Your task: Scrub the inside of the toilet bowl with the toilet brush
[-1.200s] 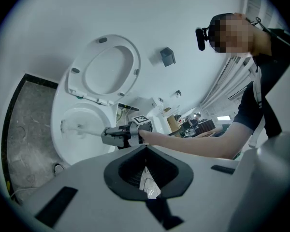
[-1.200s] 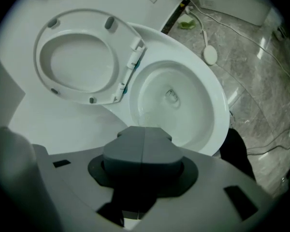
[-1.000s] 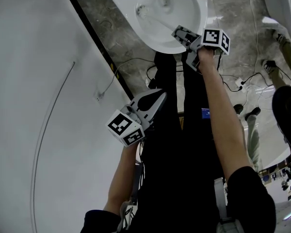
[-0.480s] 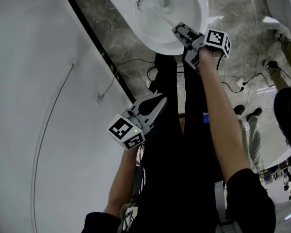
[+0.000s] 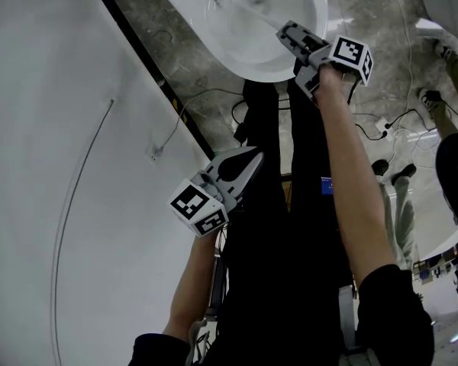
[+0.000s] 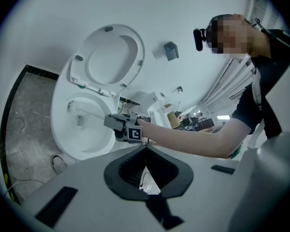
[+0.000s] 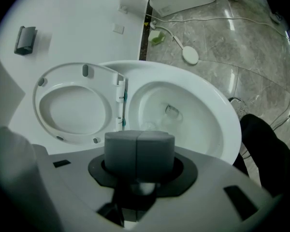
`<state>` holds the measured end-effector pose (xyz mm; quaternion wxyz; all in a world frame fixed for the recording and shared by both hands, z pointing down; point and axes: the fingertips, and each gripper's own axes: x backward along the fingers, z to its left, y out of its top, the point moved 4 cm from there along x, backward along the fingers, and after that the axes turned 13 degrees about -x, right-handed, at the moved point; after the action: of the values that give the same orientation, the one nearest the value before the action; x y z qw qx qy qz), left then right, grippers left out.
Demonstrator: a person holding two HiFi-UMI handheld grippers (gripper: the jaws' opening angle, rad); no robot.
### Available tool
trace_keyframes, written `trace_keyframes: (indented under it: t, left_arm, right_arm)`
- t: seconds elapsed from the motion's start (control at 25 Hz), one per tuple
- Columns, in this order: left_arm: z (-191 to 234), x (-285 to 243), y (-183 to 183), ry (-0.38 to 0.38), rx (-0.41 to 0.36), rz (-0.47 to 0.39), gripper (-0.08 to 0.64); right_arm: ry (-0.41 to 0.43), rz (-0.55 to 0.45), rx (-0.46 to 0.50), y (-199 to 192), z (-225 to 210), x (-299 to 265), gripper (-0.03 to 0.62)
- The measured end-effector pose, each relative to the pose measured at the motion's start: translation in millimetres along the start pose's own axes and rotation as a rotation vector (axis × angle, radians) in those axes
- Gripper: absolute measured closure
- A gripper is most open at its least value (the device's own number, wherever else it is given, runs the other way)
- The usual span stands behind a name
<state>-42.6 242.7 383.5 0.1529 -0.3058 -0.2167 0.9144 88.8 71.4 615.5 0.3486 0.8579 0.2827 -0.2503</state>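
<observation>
Head view: bowl (image 5: pixel 269 72) at 12 o'clock, on a grey marbled floor (image 5: pixel 175 59), with a white wall (image 5: pixel 46 166) along the 9 o'clock side.

Right gripper (image 5: pixel 288 33) at 1 o'clock, over the bowl's near rim. Jaws clamped on the brush (image 5: pixel 253 14). The white handle slants from the jaws toward 11 o'clock, down into the bowl. The brush head sits low inside, near the drain. Cannot tell whether the bristles touch the porcelain.

Right gripper view: the grey pads (image 7: pixel 121 151) are pressed together, with a bit of white handle showing just under them at 6 o'clock. Bowl interior is ahead at 1 o'clock. Seat (image 7: pixel 70 105) is raised, at 10 o'clock.

Left gripper (image 5: pixel 252 157) is near frame centre in the head view, at 7 o'clock from the right one. It is well apart from the toilet, in front of the person's dark clothing. Jaws together, tips meeting, nothing between them. Its camera looks across at the toilet and the right arm reaching over the rim.
</observation>
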Motion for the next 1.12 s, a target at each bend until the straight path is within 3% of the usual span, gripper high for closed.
trace_keyframes:
  t: [0.24, 0.72, 1.12]
  left_arm:
    - [0, 1, -4, 0.0, -0.007, 0.004, 0.549]
    - [-3, -6, -1, -0.006, -0.012, 0.0, 0.549]
    - [-4, -6, 0, -0.003, -0.011, -0.002, 0.549]
  right_arm:
    - [0.0, -0.069, 0.026, 12, 1, 7, 0.431]
    - [-0.021, -0.239, -0.016, 44, -6, 38, 0.431]
    - [-0.017, -0.277, -0.019, 48, -12, 42, 0.431]
